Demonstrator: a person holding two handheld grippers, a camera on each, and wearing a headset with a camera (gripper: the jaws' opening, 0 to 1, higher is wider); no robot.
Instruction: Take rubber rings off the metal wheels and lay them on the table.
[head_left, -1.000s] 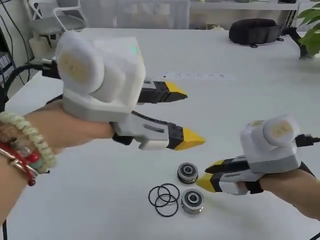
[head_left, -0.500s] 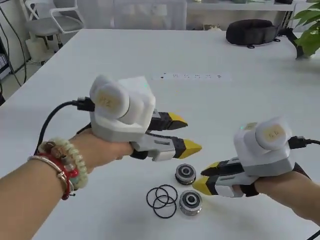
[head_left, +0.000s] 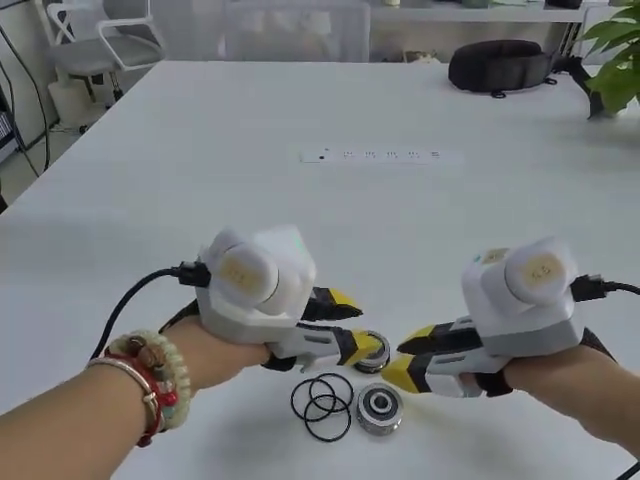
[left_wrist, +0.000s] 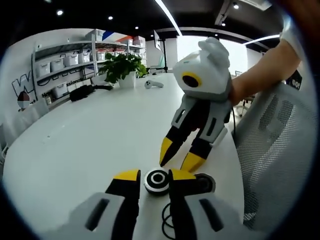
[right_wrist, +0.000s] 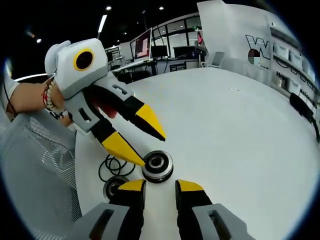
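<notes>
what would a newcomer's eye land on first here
Two yellow-tipped grippers sit close together low over the white table. The left gripper has its open jaws either side of a metal wheel, and the right gripper, also open, points at it. Nearer the person, loose black rings lie overlapping beside a second wheel.

table (head_left: 300, 200): plain white
rubber rings (head_left: 326, 398): black
metal wheels (head_left: 380, 405): silver rims, black inner band
left gripper (head_left: 362, 325): white and grey body, black jaws, yellow tips
right gripper (head_left: 405, 355): same white, grey, black, yellow
bracelets (head_left: 150, 375): pale green beads, red strands
plant (head_left: 615, 60): green
</notes>
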